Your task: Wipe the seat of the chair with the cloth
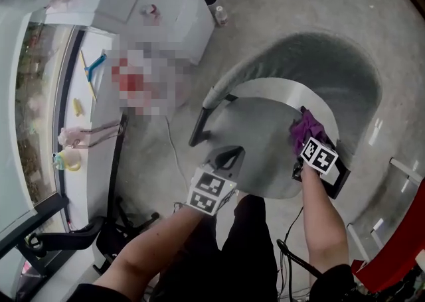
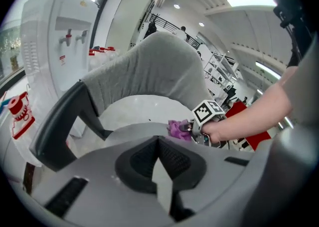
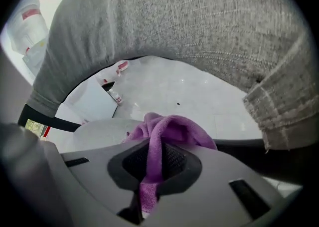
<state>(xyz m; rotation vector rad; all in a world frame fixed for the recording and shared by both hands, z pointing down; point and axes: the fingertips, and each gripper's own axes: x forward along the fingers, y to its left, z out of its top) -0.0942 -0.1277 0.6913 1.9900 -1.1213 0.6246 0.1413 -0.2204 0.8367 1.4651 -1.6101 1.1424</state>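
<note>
Pale grey seat, crumpled purple cloth

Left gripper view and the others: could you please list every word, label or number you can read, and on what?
No text is readable.
Water dispenser: red stickers, too blurred.
Bottle label: too small.
Marker cube: black-and-white pattern only, no letters.

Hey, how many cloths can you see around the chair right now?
1. The purple cloth is clamped in the right gripper, over the right side of the chair seat. The left gripper holds none; others could be hidden.
</note>
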